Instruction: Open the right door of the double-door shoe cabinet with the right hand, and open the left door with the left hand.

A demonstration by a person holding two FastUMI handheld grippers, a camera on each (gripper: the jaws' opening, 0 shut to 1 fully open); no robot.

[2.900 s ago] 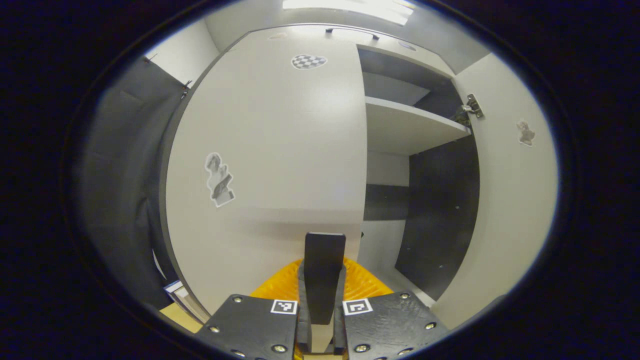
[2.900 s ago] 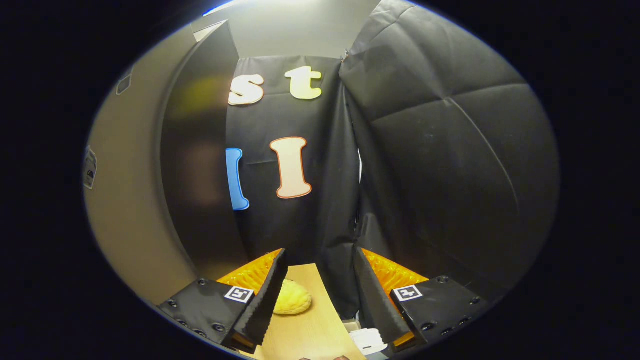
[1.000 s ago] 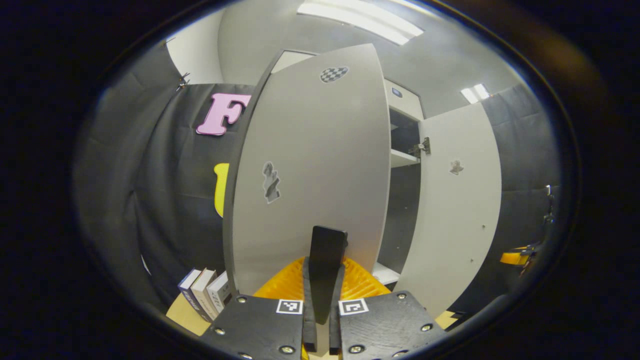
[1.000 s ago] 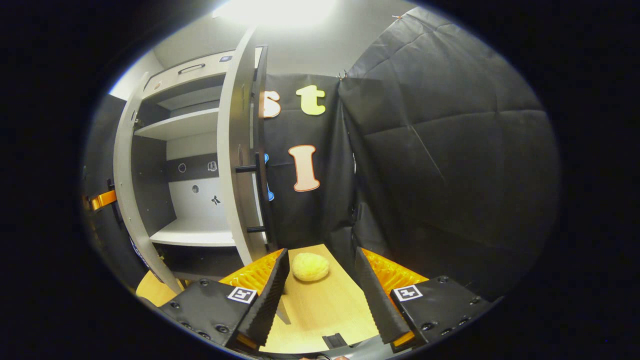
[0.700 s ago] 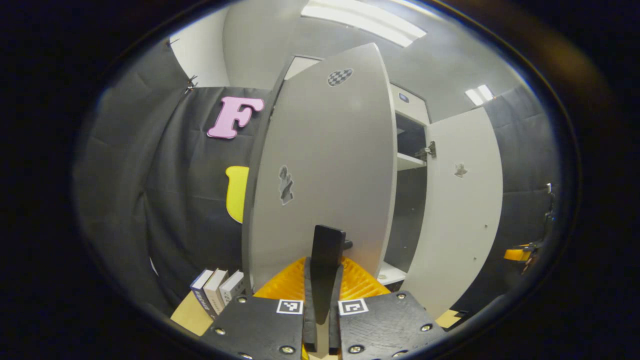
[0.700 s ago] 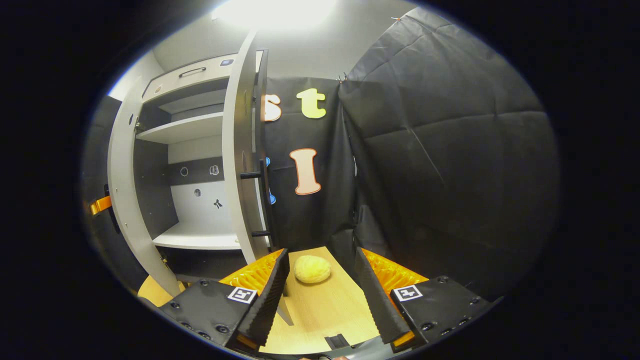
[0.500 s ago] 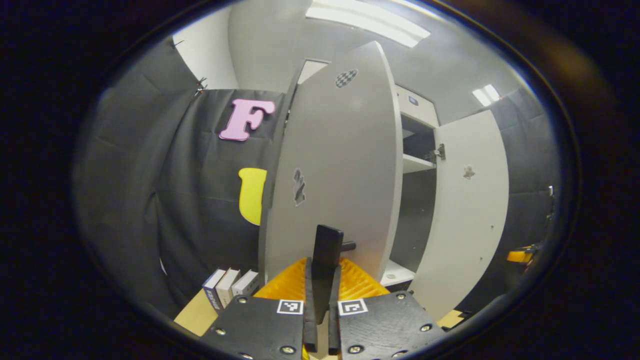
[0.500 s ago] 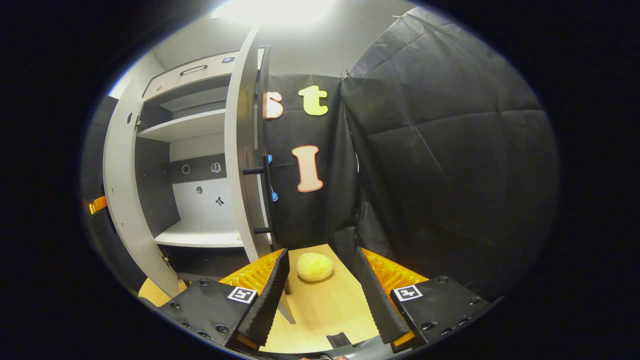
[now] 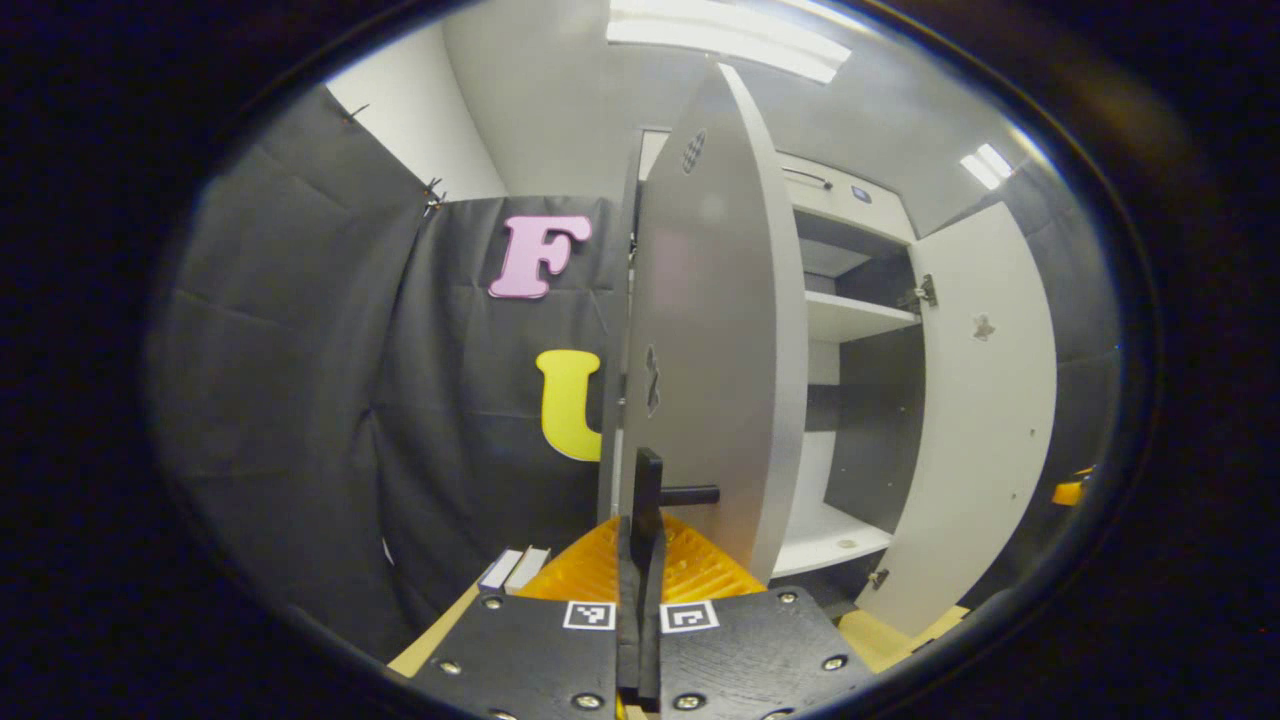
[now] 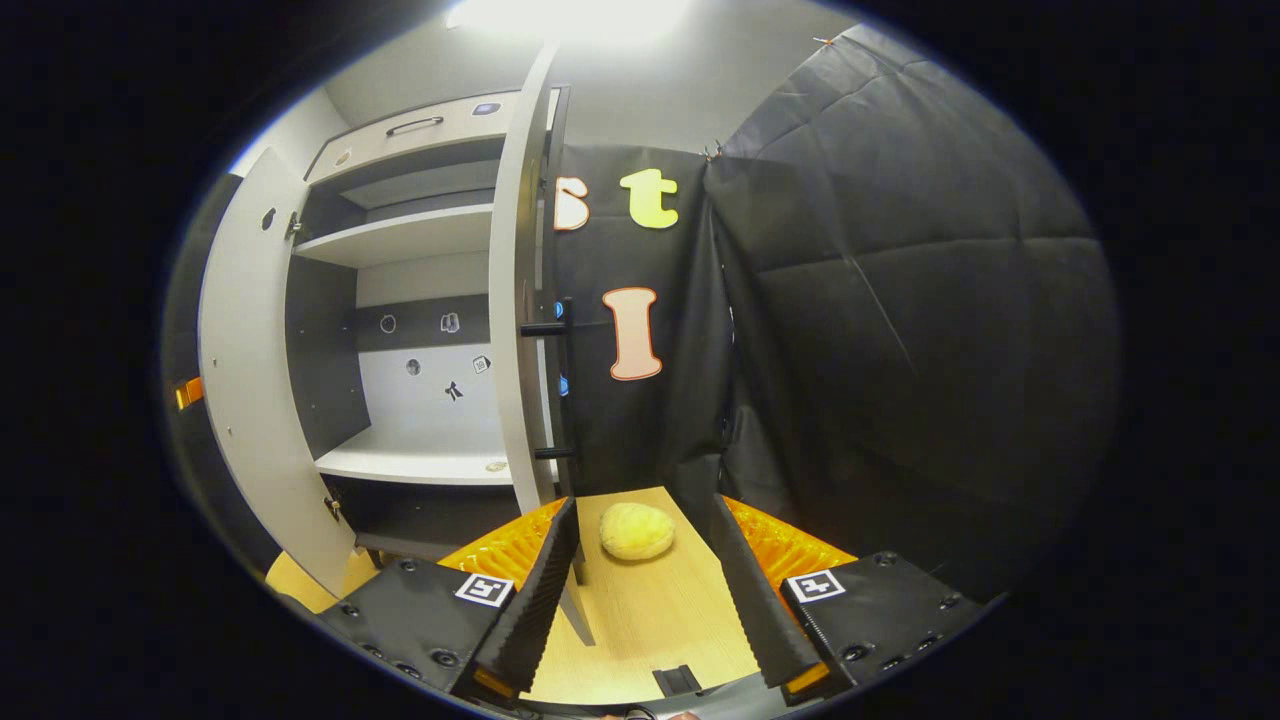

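In the left gripper view, the left gripper [image 9: 641, 560] has its fingers closed narrow on the dark bar handle [image 9: 647, 490] of the left door [image 9: 715, 340]. That door stands swung well out from the shoe cabinet [image 9: 850, 320], nearly edge-on to the camera. The right door [image 9: 985, 400] stands wide open at the far right of that view, with the shelves exposed between the two doors.

In the right gripper view, the right gripper [image 10: 640, 570] has its fingers spread wide and holds nothing. It hangs over the wooden tabletop [image 10: 650, 620], near a yellow bun-shaped object [image 10: 636, 530], just beside the open right door.

Judged from these positions, the task is near completion and the step in hand is finishing the left door's swing. Pull along the arc of the hinge, not straight back, so the handle does not twist between the fingers. Keep the grip firm until the door reaches its stop, then spread the fingers and back off clear of the bar. Watch the books [image 9: 512, 568] standing to the left of the door.
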